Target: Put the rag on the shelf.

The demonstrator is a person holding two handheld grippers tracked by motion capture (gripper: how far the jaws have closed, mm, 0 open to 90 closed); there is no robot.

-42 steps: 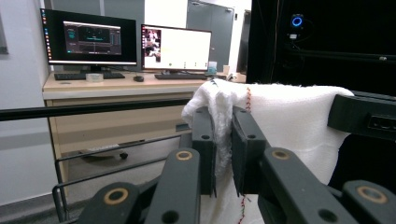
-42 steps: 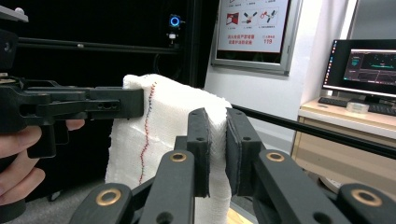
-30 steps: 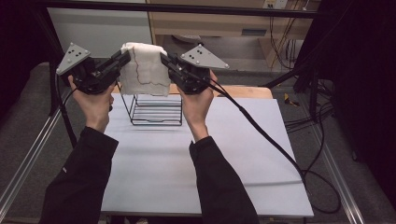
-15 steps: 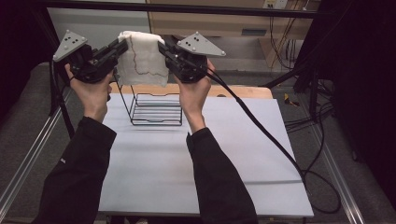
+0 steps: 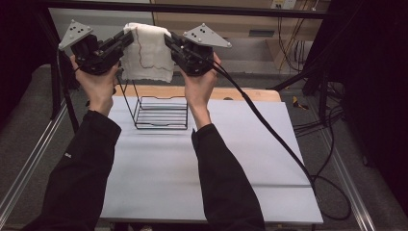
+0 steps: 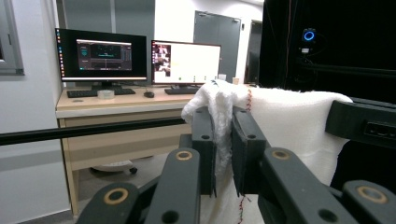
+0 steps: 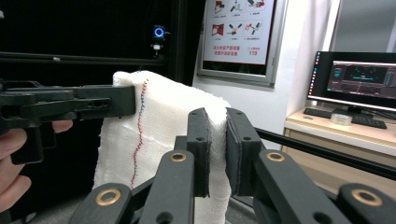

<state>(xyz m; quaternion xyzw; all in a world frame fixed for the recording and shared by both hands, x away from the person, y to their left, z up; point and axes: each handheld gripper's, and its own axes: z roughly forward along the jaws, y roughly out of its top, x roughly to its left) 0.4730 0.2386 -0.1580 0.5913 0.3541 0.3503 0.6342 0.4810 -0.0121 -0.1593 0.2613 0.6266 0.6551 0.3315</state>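
Observation:
A white knitted cloth (image 5: 146, 53) with a red stitched line hangs in the air above the far end of the table. My left gripper (image 5: 128, 38) is shut on its left top corner and my right gripper (image 5: 168, 39) is shut on its right top corner. In the left gripper view the cloth (image 6: 289, 121) is pinched between the black jaws of my left gripper (image 6: 223, 140). In the right gripper view the cloth (image 7: 159, 121) is clamped in my right gripper (image 7: 216, 140), with the other gripper on its far corner. A black wire rack (image 5: 161, 113) stands on the table below the cloth.
A white sheet (image 5: 202, 163) covers the table, with a wooden strip (image 5: 240, 93) at its far edge. A black cable (image 5: 269, 130) trails from my right gripper across the table to the right. A black frame bar (image 5: 240, 9) crosses overhead at the back. Desks with monitors (image 6: 100, 53) stand beyond.
Both hands have lifted the cloth higher and a little farther from the person, so it now hangs well above the wire rack. Both grips stay the same.

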